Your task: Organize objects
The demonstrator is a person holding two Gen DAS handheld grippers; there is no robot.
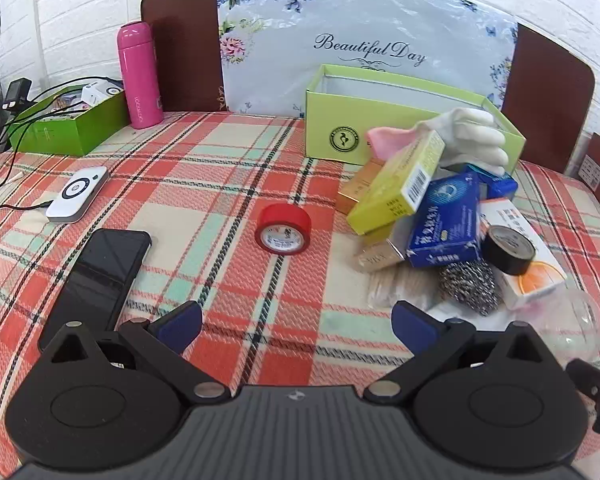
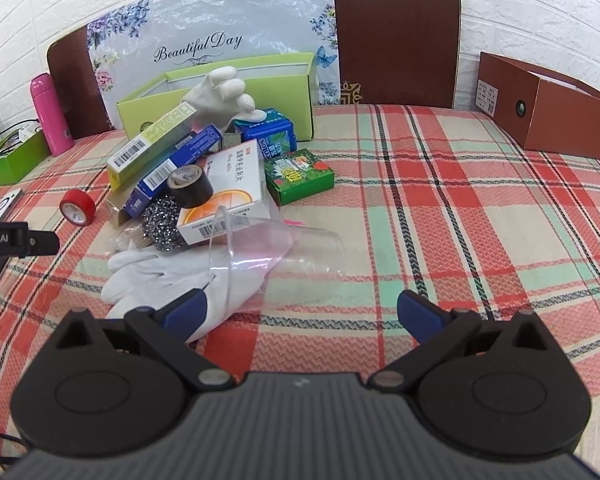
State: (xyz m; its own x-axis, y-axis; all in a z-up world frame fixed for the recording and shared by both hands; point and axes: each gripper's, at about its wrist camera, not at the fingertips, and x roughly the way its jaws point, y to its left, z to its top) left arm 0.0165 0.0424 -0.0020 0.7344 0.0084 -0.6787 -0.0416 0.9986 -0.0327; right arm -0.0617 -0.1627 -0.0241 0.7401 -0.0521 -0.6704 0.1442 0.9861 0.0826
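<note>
Left claw (image 1: 296, 322), lower centre of its view: jaws wide apart, holding nothing, above bare plaid cloth (image 1: 220, 184). The red tape roll (image 1: 283, 234) lies just above the gap between the fingers; the heap of boxes (image 1: 440, 216) sits to the upper right, before the open green box (image 1: 400, 120). Right claw (image 2: 302, 316), lower centre: jaws likewise wide and empty. A white glove (image 2: 160, 276) lies under its left finger; the clear cup (image 2: 276, 248) and heap lie above and left.
</note>
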